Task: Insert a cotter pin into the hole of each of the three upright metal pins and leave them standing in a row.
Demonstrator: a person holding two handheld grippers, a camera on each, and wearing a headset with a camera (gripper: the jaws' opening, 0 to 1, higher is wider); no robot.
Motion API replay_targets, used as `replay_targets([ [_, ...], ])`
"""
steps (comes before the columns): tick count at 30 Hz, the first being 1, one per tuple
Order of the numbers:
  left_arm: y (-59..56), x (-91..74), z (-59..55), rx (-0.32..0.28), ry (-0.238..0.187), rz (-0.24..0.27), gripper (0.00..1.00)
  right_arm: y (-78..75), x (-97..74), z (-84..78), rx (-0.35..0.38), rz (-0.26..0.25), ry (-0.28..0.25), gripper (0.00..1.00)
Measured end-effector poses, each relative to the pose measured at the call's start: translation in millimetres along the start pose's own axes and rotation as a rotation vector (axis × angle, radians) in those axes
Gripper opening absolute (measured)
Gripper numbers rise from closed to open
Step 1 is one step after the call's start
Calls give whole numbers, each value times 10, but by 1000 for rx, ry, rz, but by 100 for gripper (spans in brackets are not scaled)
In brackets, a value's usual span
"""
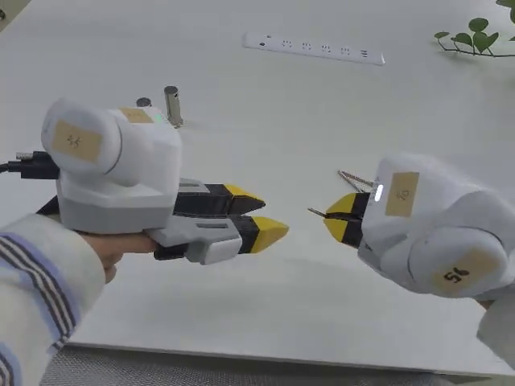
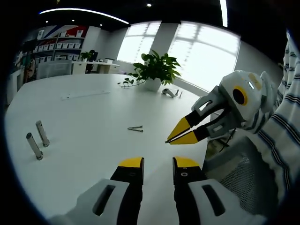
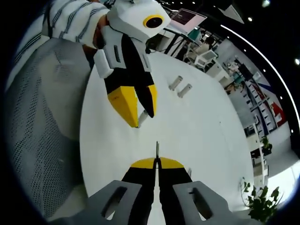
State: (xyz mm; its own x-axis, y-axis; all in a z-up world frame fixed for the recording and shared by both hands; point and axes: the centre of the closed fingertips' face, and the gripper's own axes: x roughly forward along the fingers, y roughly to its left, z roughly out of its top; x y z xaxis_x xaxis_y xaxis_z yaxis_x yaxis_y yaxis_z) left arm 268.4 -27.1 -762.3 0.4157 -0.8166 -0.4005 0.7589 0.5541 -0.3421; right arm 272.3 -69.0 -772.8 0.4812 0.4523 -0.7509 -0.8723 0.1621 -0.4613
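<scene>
Between the shut, yellow-tipped jaws of the right gripper (image 3: 157, 162) sits a thin wire cotter pin (image 3: 157, 149). Its long axis runs straight out along the jaws, tip toward the left gripper (image 1: 274, 214), whose wedge-shaped jaws stand narrowly apart, empty. Farther off, two shiny cylindrical metal pins (image 2: 34, 146) stand upright, close together, on the smooth white table (image 1: 282, 121).

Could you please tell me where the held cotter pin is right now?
The cotter pin is pinched between the shut fingers of the right gripper, at the right of the head view, its tip pointing toward the open left gripper.
</scene>
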Motion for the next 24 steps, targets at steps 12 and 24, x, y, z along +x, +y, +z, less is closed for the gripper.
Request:
replay_targets([
  [12, -65, 85, -8, -22, 11, -34, 15, 113, 19, 106, -19, -8, -22, 1],
  [24, -90, 133, -13, -117, 12, -55, 9, 134, 26, 143, -35, -23, -30, 1],
])
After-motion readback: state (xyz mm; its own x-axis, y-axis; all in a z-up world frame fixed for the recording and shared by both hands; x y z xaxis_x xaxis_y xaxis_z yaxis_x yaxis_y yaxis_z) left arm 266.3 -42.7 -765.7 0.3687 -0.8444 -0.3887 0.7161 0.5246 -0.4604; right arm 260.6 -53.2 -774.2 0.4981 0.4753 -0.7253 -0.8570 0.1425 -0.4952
